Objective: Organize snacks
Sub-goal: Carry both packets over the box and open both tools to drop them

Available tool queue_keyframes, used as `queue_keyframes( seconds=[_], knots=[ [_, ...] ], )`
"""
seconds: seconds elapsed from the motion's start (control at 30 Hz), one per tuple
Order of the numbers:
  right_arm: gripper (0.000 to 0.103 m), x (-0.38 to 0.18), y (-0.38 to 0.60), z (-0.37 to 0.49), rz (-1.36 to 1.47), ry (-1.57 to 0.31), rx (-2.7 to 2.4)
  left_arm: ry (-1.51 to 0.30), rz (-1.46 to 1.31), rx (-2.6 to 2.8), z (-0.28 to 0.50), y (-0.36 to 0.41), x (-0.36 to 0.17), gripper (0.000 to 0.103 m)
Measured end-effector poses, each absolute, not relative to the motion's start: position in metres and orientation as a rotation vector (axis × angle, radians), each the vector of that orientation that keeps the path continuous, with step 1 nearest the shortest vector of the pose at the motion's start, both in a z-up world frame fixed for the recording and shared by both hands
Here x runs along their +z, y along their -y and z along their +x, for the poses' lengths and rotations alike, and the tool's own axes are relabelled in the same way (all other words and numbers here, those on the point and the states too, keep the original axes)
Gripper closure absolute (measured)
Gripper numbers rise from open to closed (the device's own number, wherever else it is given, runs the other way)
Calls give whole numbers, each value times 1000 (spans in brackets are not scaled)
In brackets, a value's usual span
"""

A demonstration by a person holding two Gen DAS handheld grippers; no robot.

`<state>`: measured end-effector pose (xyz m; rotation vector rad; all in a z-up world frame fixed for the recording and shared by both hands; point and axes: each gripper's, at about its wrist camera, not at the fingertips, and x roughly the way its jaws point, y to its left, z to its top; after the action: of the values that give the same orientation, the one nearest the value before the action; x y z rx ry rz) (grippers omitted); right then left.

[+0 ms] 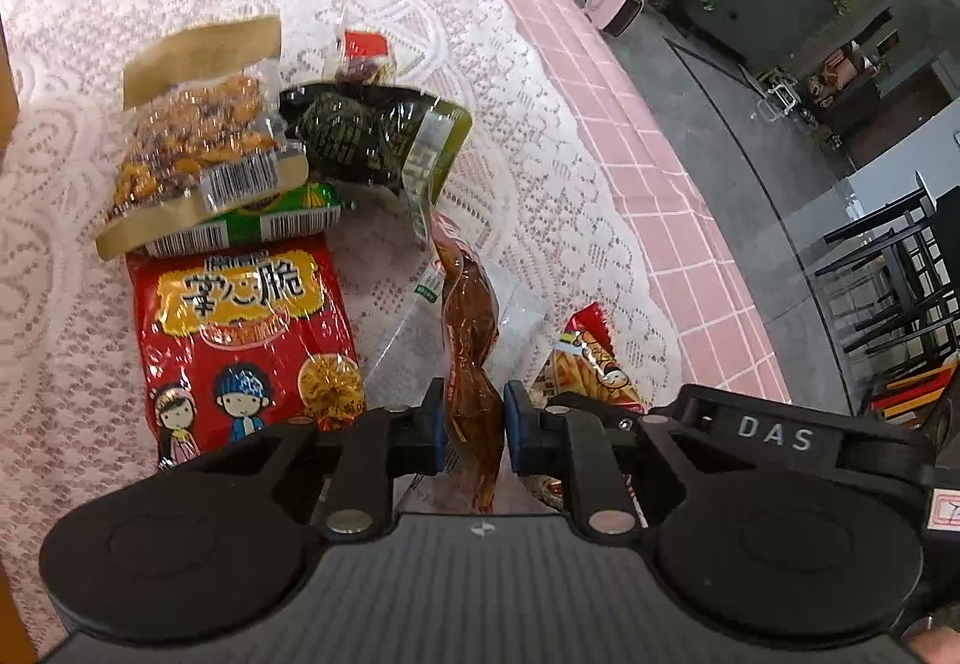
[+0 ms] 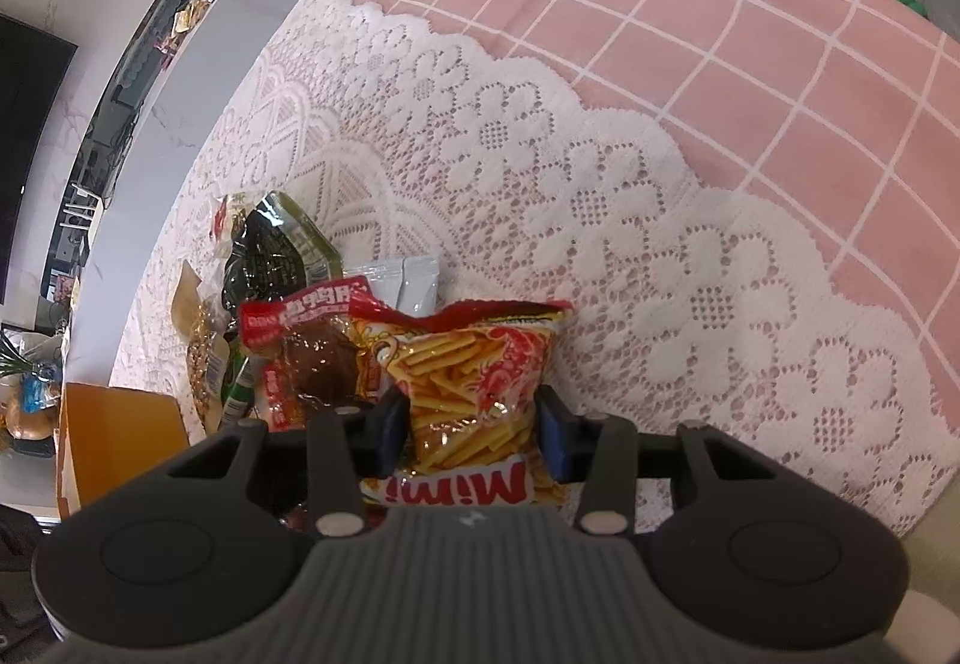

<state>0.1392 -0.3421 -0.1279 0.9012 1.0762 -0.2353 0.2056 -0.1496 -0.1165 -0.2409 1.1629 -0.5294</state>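
Currently the left gripper (image 1: 474, 418) is pinching the brown meat-snack pouch (image 1: 471, 340) between its pads. The right gripper (image 2: 474, 424) is straddling the Mimi fries-stick bag (image 2: 474, 382), jaws spread, contact uncertain. Risk: slick film could be slipping from the left pads, or neighbouring packets dragging along. An orange box (image 2: 120, 442) is sitting left of the right tongs; contents not visible.
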Motion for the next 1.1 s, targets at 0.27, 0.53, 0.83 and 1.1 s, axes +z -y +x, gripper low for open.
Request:
queue_keyframes(
  seconds=[0.27, 0.53, 0.83, 1.1],
  knots=[
    [63, -120, 339, 138, 850, -1044, -212, -1057, -169, -499, 189, 138, -84, 84],
    [64, -99, 333, 129, 769, -978, -168, -974, -66, -425, 160, 125, -43, 84],
    [64, -66, 312, 98, 687, -913, -108, -872, -45, -372, 126, 95, 4, 84],
    [65, -12, 251, 79, 496, -785, 64, -793, -122, -283, 100, 33, 37, 84]
  ],
)
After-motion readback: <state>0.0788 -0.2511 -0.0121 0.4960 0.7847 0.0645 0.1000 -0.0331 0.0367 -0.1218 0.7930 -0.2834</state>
